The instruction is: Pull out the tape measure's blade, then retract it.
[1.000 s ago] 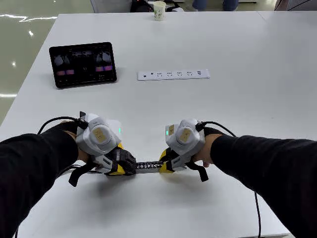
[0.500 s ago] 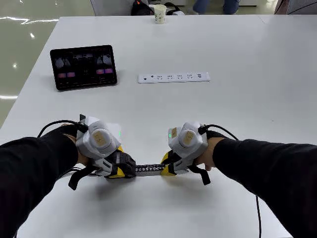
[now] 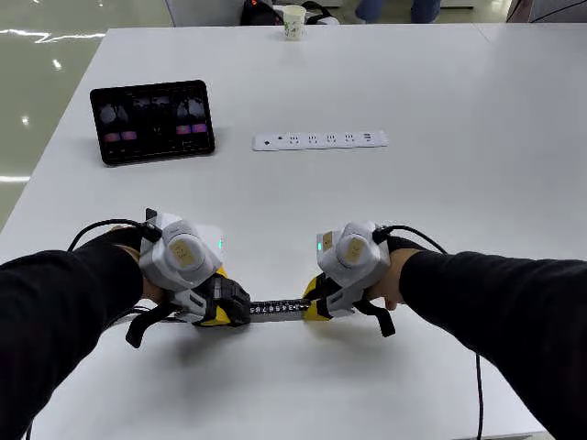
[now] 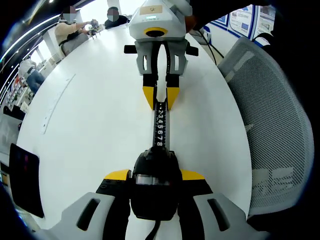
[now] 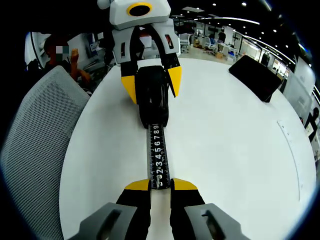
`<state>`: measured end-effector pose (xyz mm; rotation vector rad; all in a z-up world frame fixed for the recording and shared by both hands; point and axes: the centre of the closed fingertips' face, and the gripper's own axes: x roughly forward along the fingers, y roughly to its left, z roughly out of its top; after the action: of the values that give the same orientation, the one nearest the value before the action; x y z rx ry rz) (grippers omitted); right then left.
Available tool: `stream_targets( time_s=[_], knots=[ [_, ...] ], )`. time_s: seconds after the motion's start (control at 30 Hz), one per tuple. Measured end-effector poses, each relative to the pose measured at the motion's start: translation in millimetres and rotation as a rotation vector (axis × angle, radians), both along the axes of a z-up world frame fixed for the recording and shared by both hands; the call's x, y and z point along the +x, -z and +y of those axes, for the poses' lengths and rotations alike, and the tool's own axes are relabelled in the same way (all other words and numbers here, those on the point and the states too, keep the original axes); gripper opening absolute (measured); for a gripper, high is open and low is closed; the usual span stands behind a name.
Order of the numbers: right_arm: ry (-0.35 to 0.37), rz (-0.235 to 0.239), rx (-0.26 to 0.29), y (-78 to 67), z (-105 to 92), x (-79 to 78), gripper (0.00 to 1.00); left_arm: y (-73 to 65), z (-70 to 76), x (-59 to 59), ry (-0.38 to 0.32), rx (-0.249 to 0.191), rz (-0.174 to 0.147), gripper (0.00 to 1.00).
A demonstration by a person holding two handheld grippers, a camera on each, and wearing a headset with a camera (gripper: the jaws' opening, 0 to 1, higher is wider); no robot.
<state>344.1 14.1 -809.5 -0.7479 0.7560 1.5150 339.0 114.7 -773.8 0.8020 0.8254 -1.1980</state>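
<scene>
at the near edge of the white table [image 3: 440, 183]: left gripper [image 3: 223, 307] and right gripper [image 3: 314, 309] face each other tip to tip, with the tape measure [image 3: 234, 295] strung between them.
left gripper: clamped on the tape measure's black body. in the left gripper view the yellow-tipped jaws hug it from both sides.
right gripper: pinched tight on the free end of the blade [image 3: 275, 309]. in the right gripper view the jaws close over the tip, right by the lowest numbers.
blade: pulled out a short stretch, straight and level between the two grippers. it's black with white numerals, 2 up to 9 readable in the right gripper view. it sits low over the tabletop — whether it touches, cannot tell.
tape measure: held in the left jaws, mouth aimed straight at the right gripper.
sleeves [image 3: 55, 312]: black, coming in from both lower corners, each hand wrapped round a grey gripper body.
cable [image 3: 105, 221]: black, looping off the left gripper, and another trails from the right one.
tablet [image 3: 152, 119]: propped on the far left of the table, screen lit, well apart from the action.
power strip [image 3: 319, 139]: white, lying flat beyond the grippers.
paper cup [image 3: 293, 20]: upright, way back at the far edge.
mesh chair [image 4: 270, 130]: grey, just off the table edge — it shows in both gripper views.
</scene>
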Motion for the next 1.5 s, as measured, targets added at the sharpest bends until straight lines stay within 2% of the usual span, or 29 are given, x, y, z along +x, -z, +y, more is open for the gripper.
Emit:
stream_targets(
  time_s=[1.5],
  knots=[
    [0.017,-0.003,-0.023,-1.2,-24.7,7.2,0.11,-1.0,-1.4,-2.1,-0.003,-0.001,-0.001,0.3]
  ],
)
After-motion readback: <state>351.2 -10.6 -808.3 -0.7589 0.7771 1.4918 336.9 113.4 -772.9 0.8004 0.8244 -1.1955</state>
